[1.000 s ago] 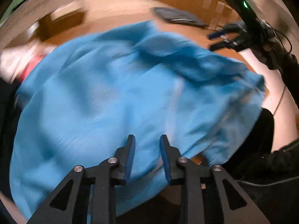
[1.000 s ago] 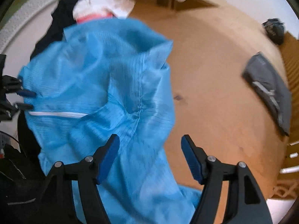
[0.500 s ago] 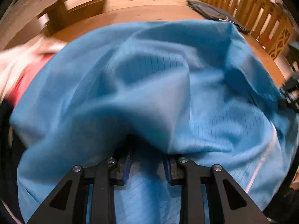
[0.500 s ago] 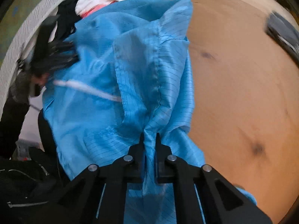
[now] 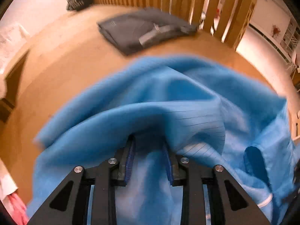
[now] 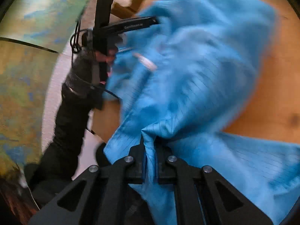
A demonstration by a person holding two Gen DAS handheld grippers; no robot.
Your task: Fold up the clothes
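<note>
the right gripper (image 6: 150, 150) is clamped tight on a pinch of the blue garment (image 5: 168, 101), the left gripper (image 5: 149, 150) holds a narrow gap with blue cloth bunched between its fingers, and the garment hangs over the wooden tabletop (image 5: 65, 65), whose far edge carries a folded grey garment (image 5: 142, 31).

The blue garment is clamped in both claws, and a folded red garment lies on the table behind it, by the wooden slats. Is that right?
Not quite: the folded garment by the wooden slats is dark grey, not red, as the left wrist view shows. The rest holds: the blue garment is gripped by the left claw and the right claw, on the table.
</note>
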